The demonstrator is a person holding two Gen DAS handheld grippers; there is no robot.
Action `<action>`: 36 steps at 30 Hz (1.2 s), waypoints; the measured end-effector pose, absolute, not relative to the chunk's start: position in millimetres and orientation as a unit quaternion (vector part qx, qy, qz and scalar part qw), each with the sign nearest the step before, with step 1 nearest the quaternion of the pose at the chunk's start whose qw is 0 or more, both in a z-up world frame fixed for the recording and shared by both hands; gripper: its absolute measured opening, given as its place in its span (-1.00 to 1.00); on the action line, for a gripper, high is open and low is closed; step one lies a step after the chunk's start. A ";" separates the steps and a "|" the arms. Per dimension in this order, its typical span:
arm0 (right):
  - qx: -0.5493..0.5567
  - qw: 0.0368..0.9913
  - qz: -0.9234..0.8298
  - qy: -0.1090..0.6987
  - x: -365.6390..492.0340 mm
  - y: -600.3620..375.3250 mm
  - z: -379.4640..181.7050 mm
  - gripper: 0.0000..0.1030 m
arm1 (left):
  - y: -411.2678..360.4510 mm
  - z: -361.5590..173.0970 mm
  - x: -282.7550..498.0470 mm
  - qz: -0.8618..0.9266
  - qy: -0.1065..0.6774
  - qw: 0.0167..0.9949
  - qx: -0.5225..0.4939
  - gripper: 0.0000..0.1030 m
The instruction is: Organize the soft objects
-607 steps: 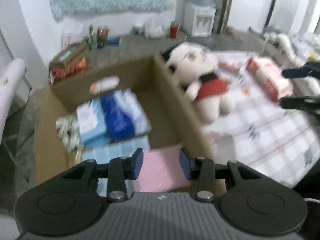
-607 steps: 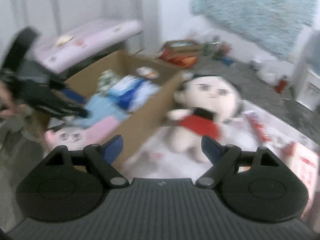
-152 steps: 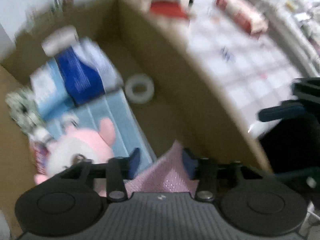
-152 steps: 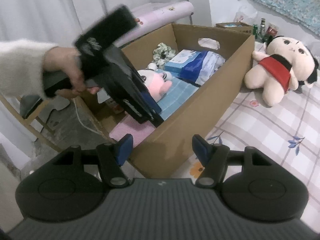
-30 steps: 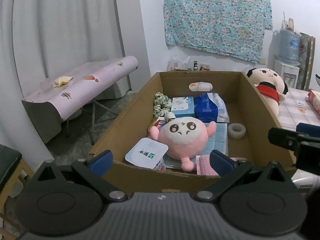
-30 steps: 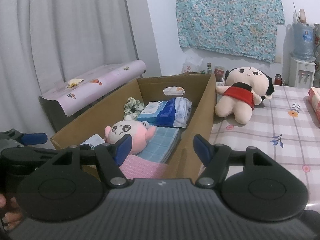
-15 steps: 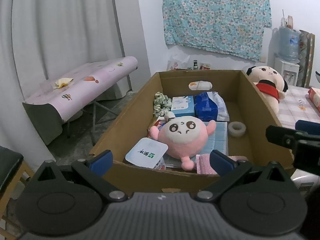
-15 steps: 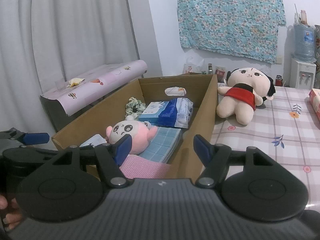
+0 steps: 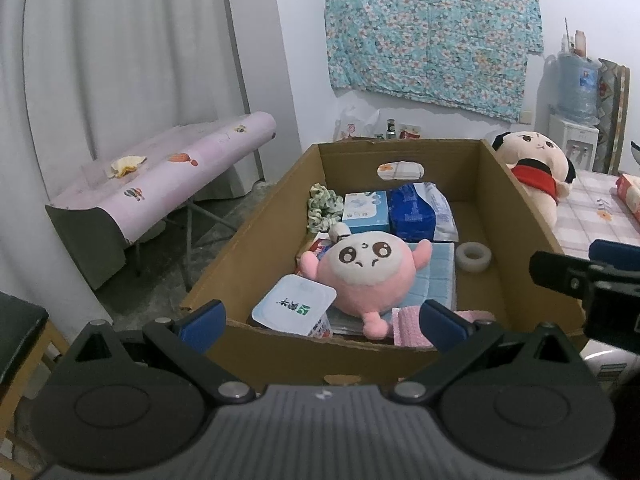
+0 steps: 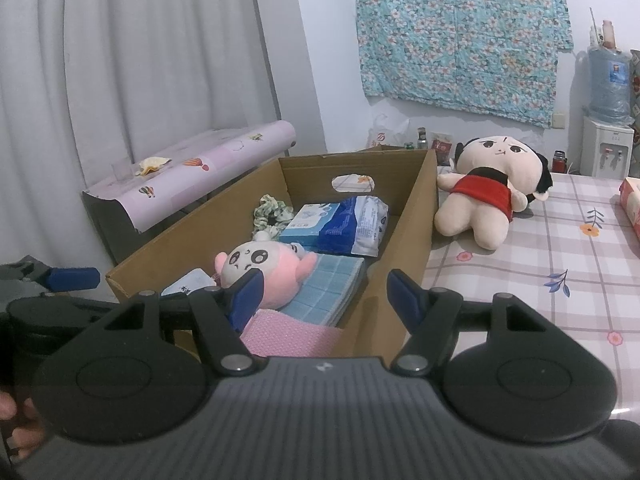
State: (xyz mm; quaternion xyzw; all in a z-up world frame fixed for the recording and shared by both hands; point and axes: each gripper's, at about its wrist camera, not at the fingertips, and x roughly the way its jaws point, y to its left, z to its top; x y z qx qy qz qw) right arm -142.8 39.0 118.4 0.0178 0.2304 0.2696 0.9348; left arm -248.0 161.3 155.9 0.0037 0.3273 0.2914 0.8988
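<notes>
The red-dressed plush doll (image 10: 486, 196) lies on the checked counter (image 10: 560, 264) just beside the cardboard box (image 10: 416, 232), outside it, while the pink plush (image 9: 364, 276) sits inside. Both tools, left tool (image 9: 322, 322) and right tool (image 10: 322, 294), hang released and empty; the doll probably goes next, needing a reach over.

My left claw (image 9: 320, 322): matt black plastic w/ blue pads, silvery metal pivot pins. Box (image 9: 276, 208) is plain brown cardboard, matt. Pink plush (image 9: 366, 276) looks fuzzy cloth; blue towel (image 9: 438, 276) is quilted cloth, pink cloth (image 9: 412, 326) nubbly. Tissue packs (image 9: 412, 212) in glossy plastic wrap. Desk (image 10: 560, 264) cover is smooth, checked.
</notes>
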 end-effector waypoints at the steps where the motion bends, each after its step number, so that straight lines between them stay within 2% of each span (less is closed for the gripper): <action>1: 0.017 0.935 0.270 0.230 -143.0 39.5 118.4 0.32 | 160.6 156.2 -248.5 0.292 0.326 0.899 0.004 1.00; 36: 0.020 0.933 0.272 0.235 -143.8 42.0 115.7 0.35 | 156.5 158.9 -249.5 0.297 0.330 0.896 0.000 1.00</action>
